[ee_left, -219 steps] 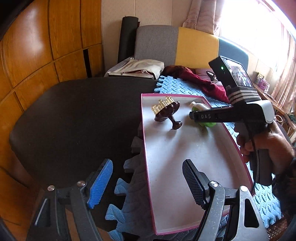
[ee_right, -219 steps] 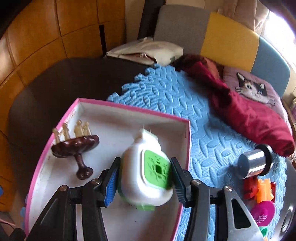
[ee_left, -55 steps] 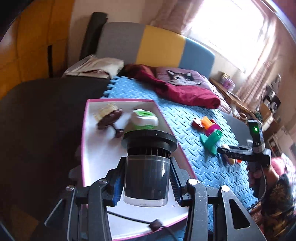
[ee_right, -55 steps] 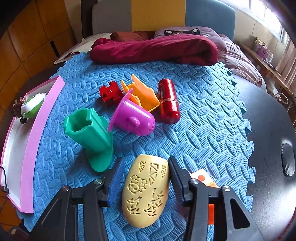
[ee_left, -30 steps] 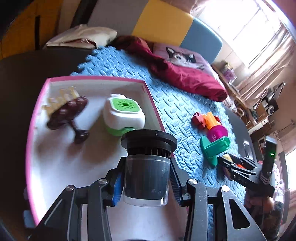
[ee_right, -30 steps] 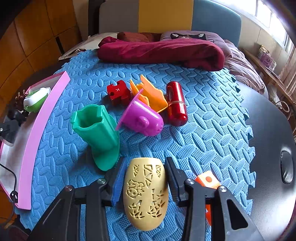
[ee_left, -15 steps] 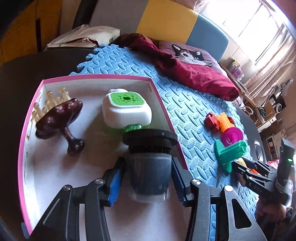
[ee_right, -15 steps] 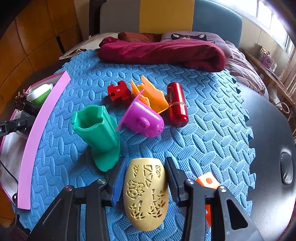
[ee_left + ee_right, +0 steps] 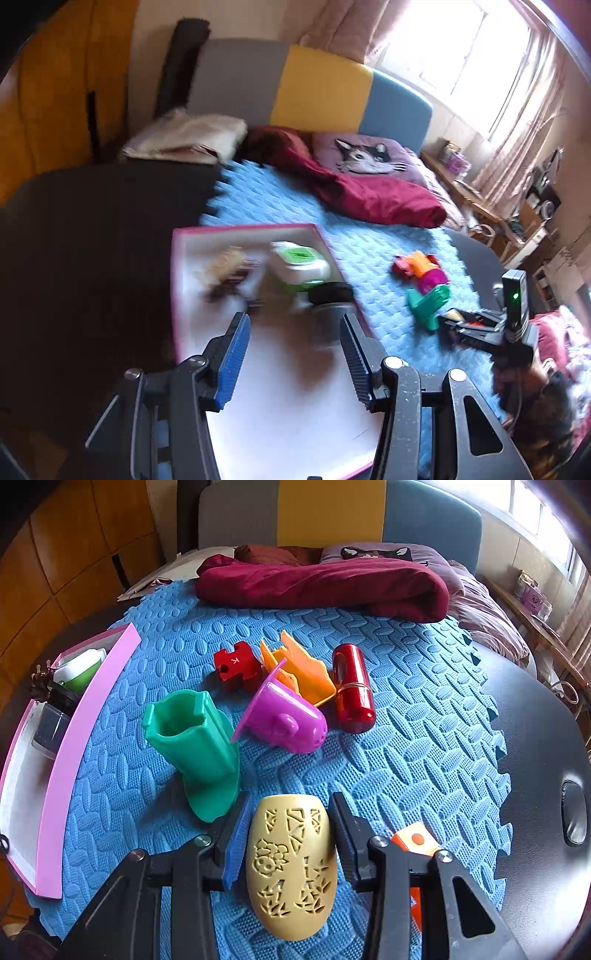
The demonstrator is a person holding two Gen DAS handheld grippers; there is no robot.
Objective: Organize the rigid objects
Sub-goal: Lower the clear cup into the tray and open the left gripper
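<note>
Where the dark desk (image 9: 546, 716) carries a blue foam mat (image 9: 406, 738), a pink-rimmed tray (image 9: 55, 775) lies at the mat's left edge. In the tray sit a white and green case (image 9: 301, 260), a brown scalp brush (image 9: 229, 275) that is blurred, and a dark cylindrical container (image 9: 330, 295) lying against the right rim. The left gripper (image 9: 293, 363) hangs above the tray with its jaws apart and nothing between them; the container lies beyond its fingertips. A dark red cloth (image 9: 321, 581) lies along the far side of the mat. Near the mat's middle stands a green plastic holder (image 9: 195, 746), with a magenta cup (image 9: 286, 714) on its side just beside it, an orange piece (image 9: 299, 668), a red capsule (image 9: 352, 688) and a red puzzle-shaped block (image 9: 236, 664) close behind. The right gripper (image 9: 288, 842) is clamped on a beige oval carved shell (image 9: 291, 867), held above the near part of the mat. A small orange card (image 9: 415, 840) shows under its right finger.
</note>
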